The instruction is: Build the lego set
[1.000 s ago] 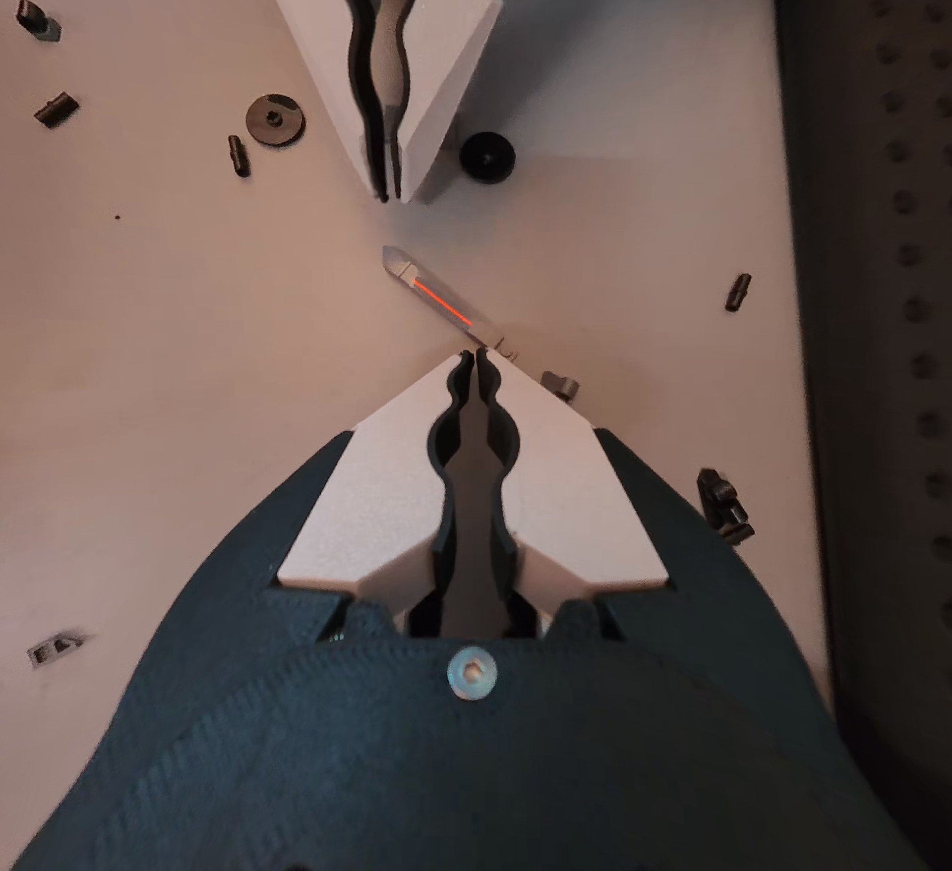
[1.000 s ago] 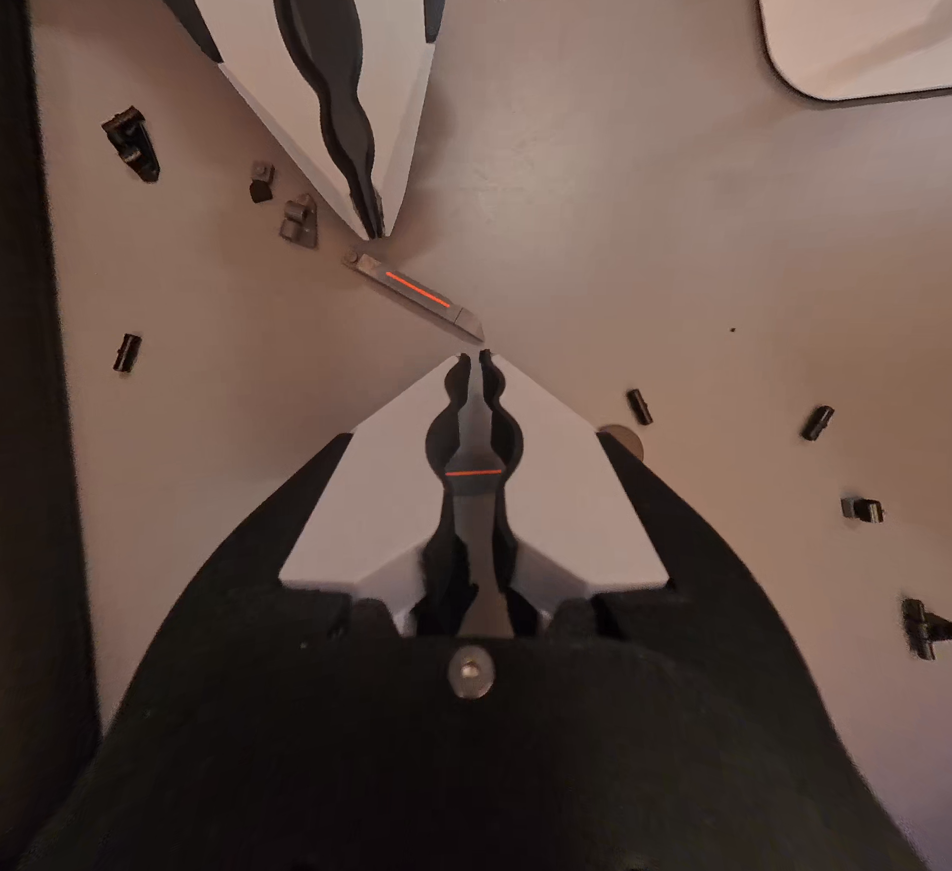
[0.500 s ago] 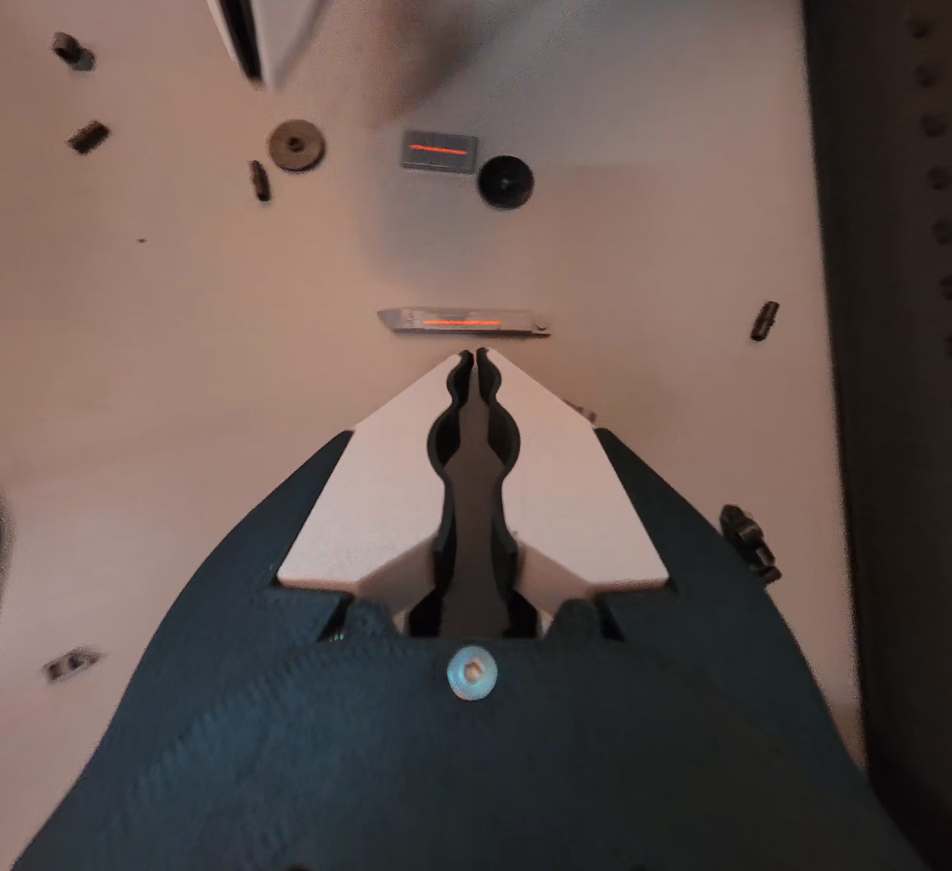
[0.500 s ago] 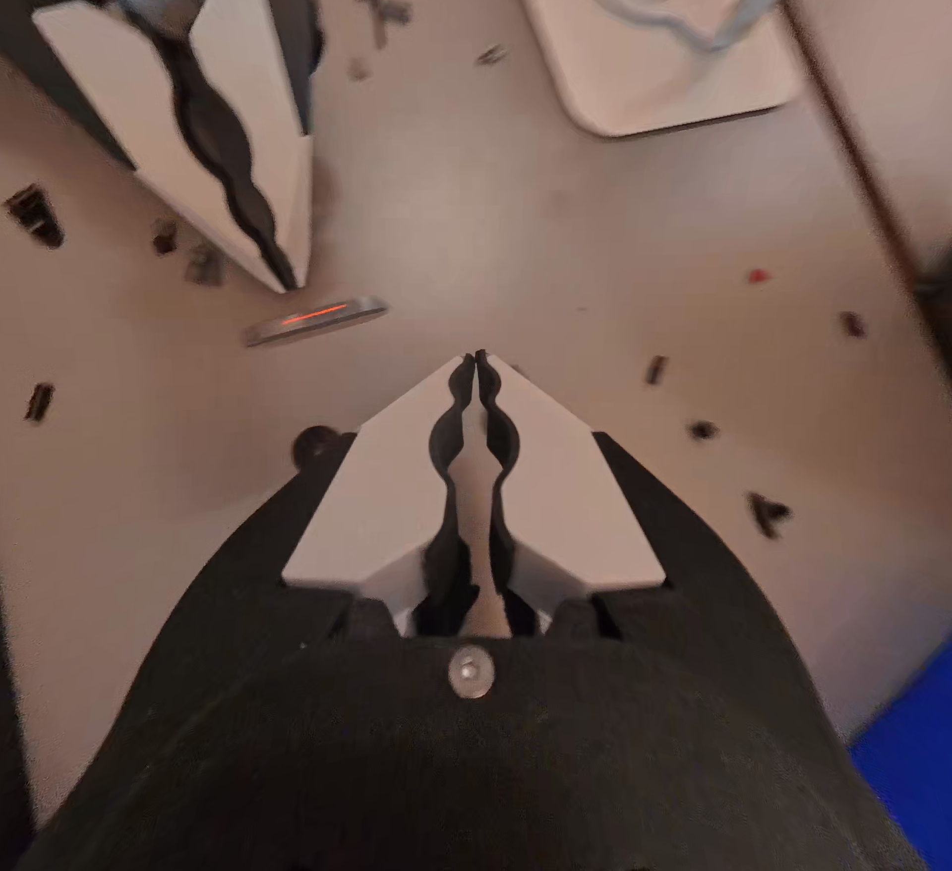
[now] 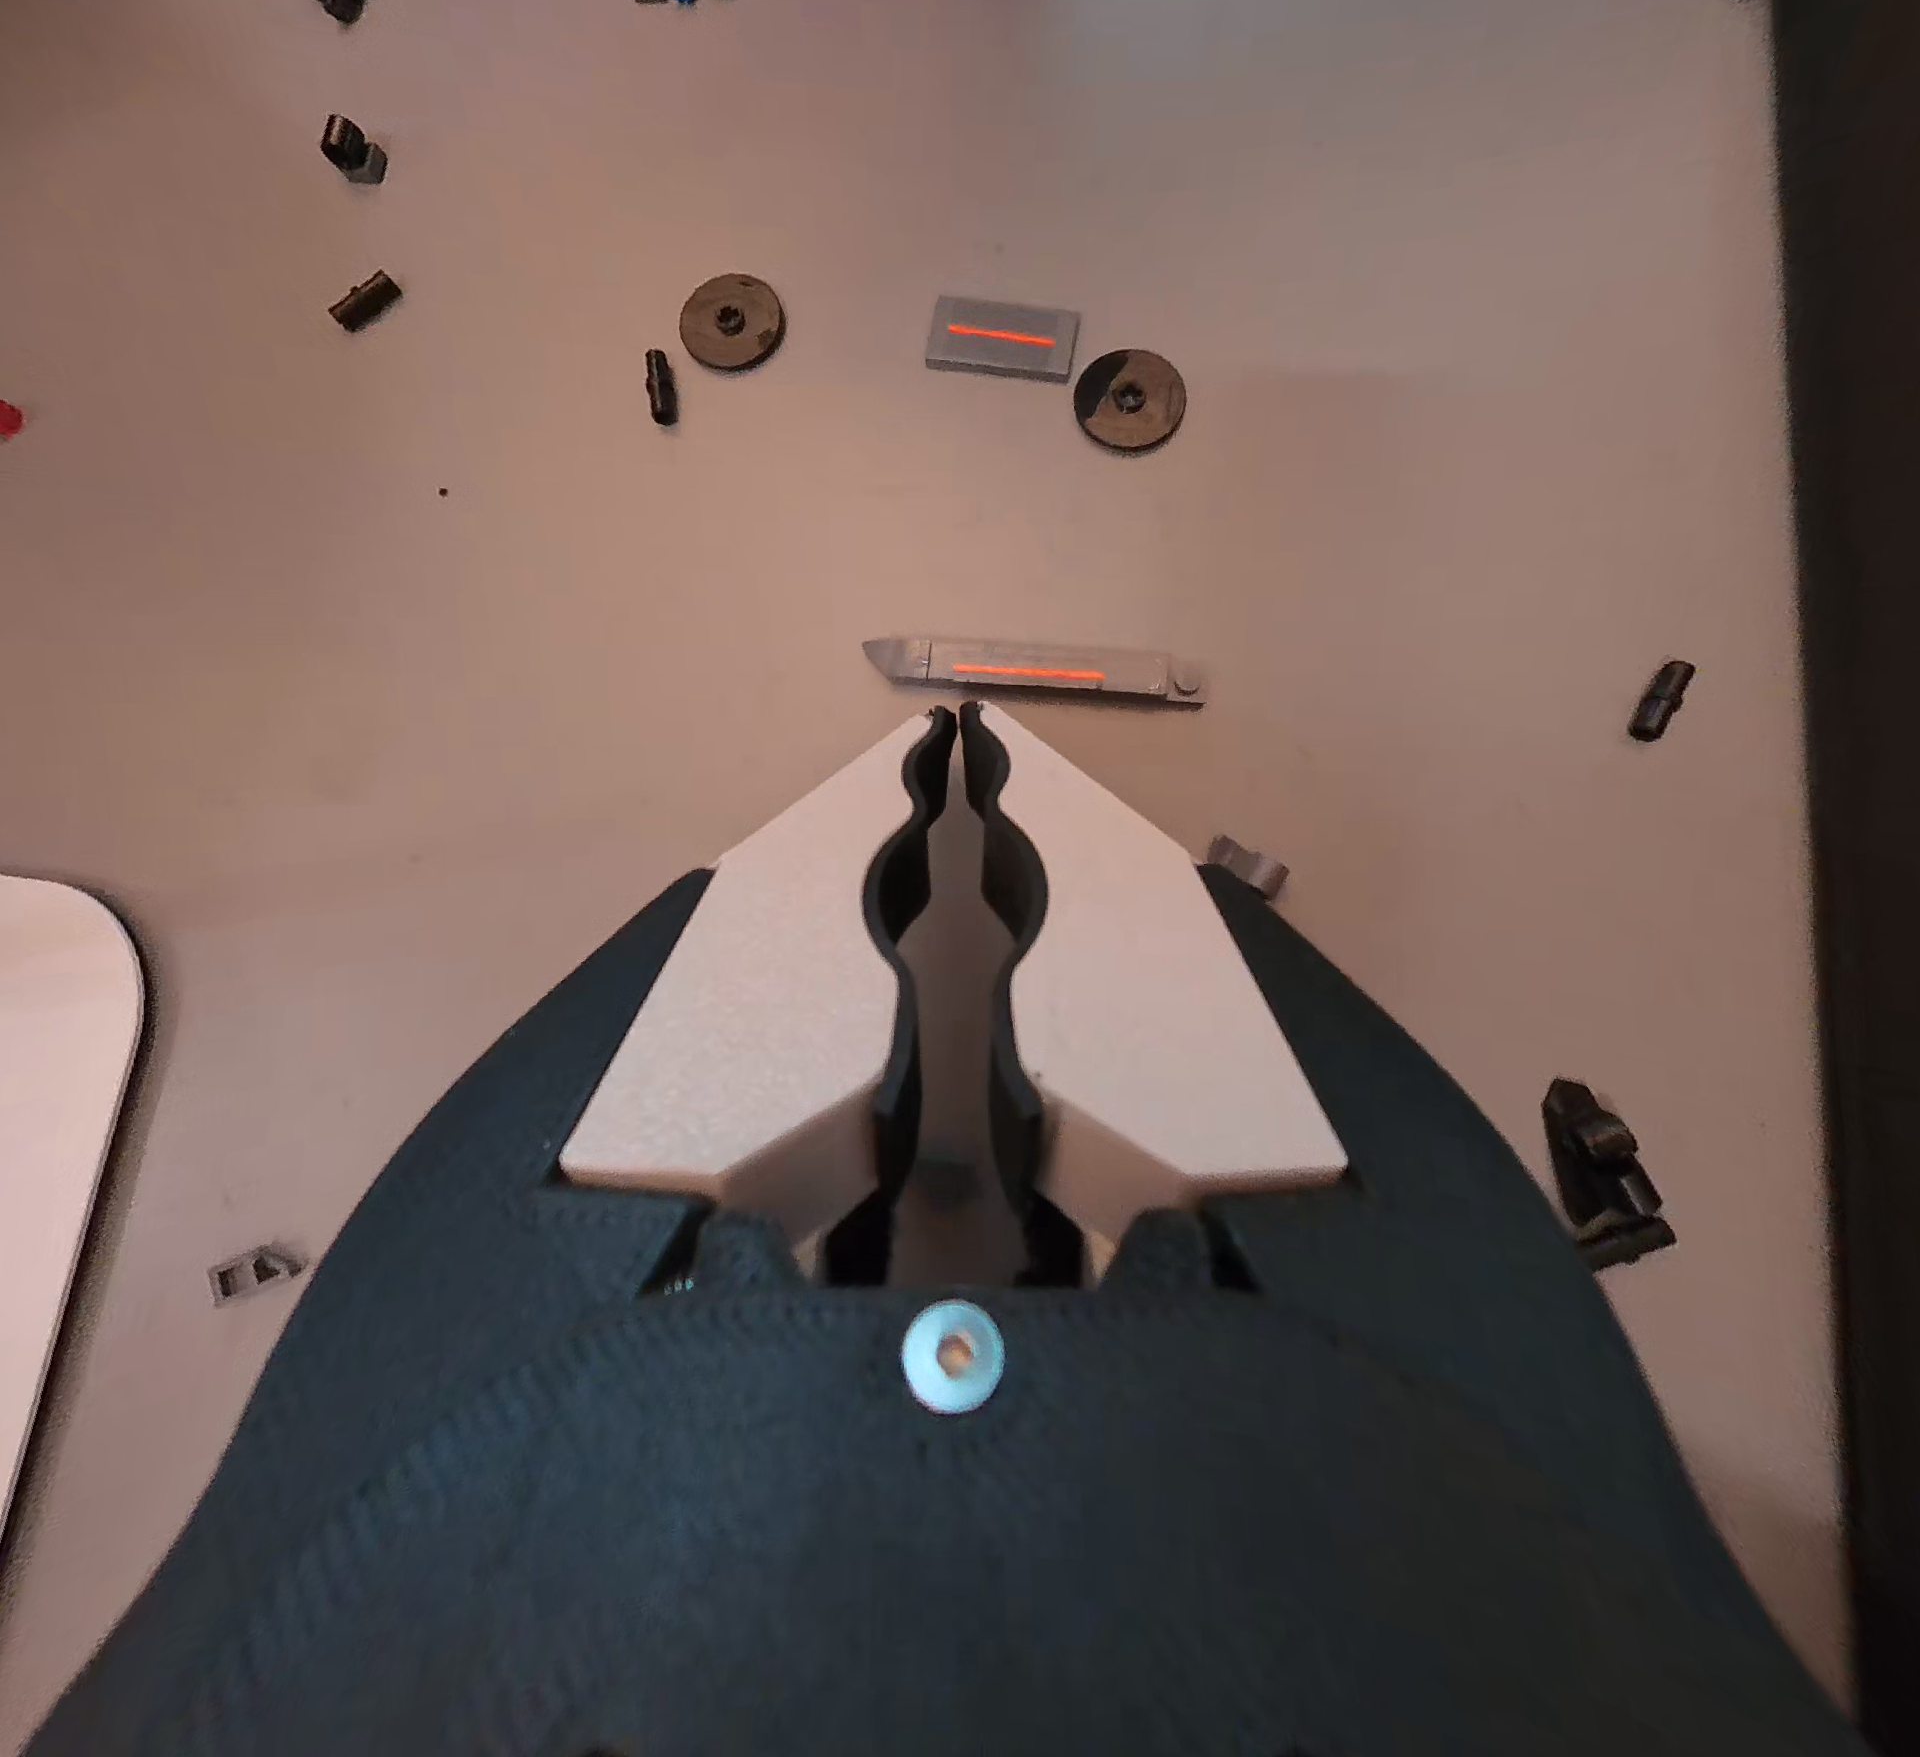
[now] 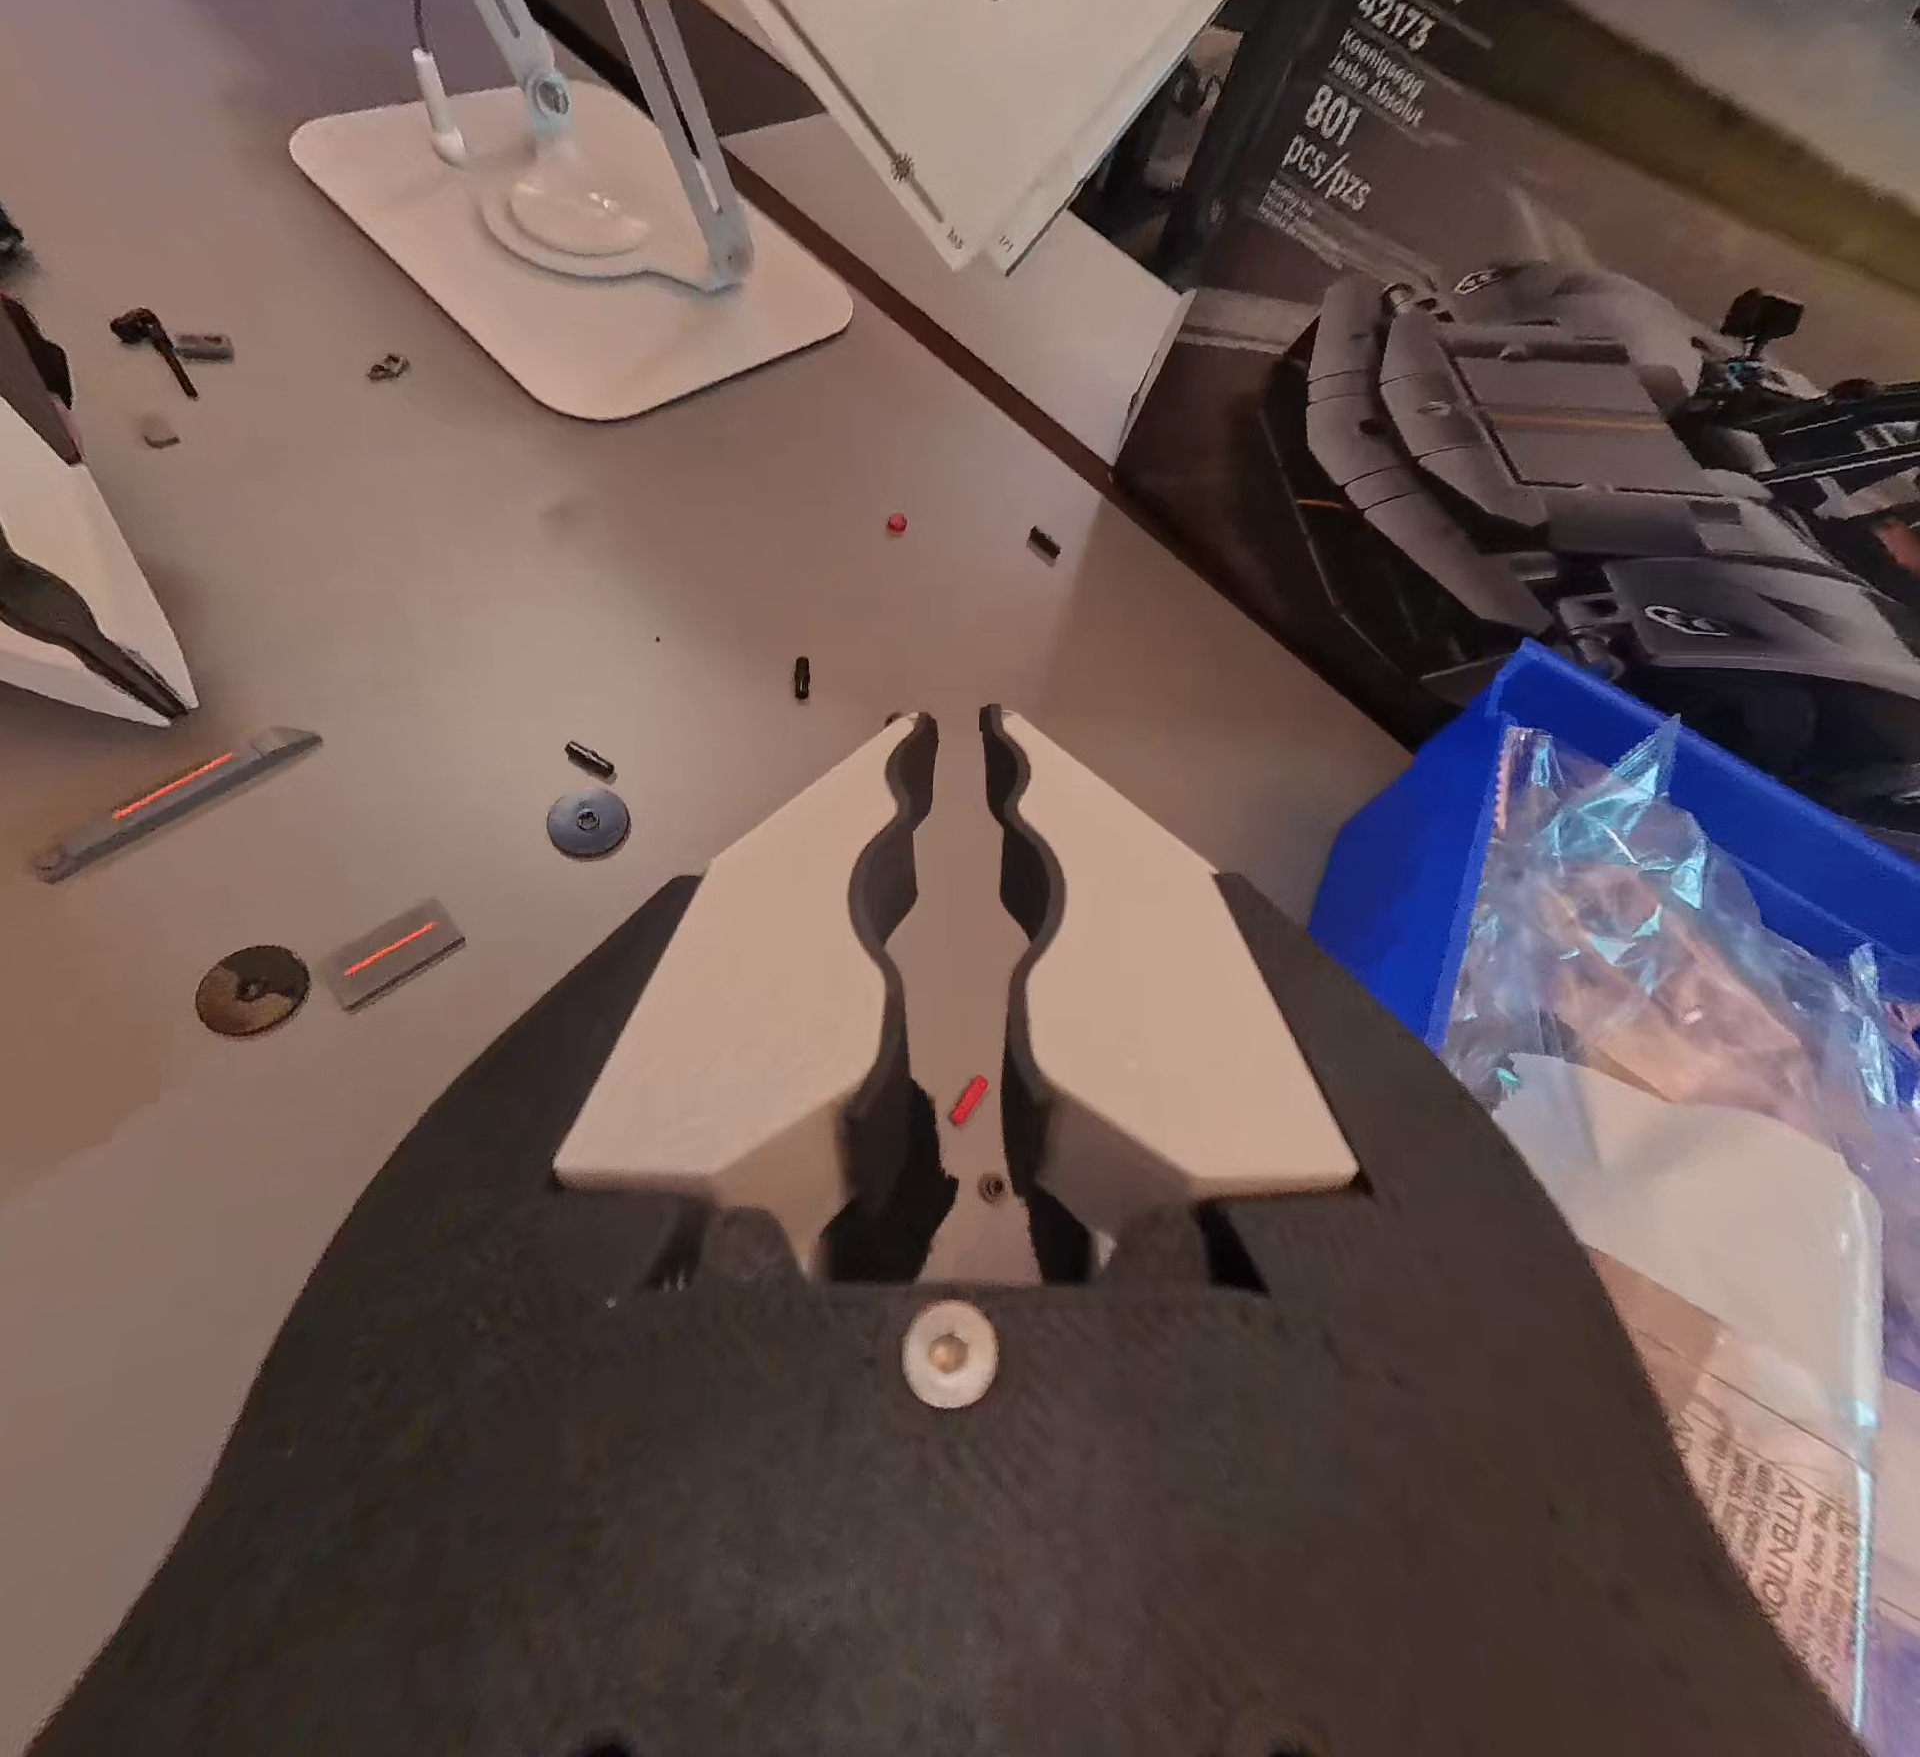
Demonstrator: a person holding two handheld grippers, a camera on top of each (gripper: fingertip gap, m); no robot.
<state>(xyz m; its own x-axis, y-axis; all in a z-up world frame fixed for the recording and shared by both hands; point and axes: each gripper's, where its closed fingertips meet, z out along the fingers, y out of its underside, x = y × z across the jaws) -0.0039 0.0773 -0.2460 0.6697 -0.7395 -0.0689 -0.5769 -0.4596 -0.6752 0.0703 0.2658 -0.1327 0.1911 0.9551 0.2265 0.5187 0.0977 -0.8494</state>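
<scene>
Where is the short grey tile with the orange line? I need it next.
In the left wrist view the short grey tile lies flat on the table, beyond the long grey strip, between two black discs, nearer the right-hand disc.

The left tool (image 5: 957,716) hangs over the pale desk (image 5: 1351,201) with its two tips almost touching and nothing between them. Just past the tips lies a long thin grey bar with an orange line (image 5: 1034,670). Farther off sits a small flat grey tile with an orange line (image 5: 1003,337), between two round black discs (image 5: 732,321) (image 5: 1129,399). Small black bits are scattered around.
</scene>
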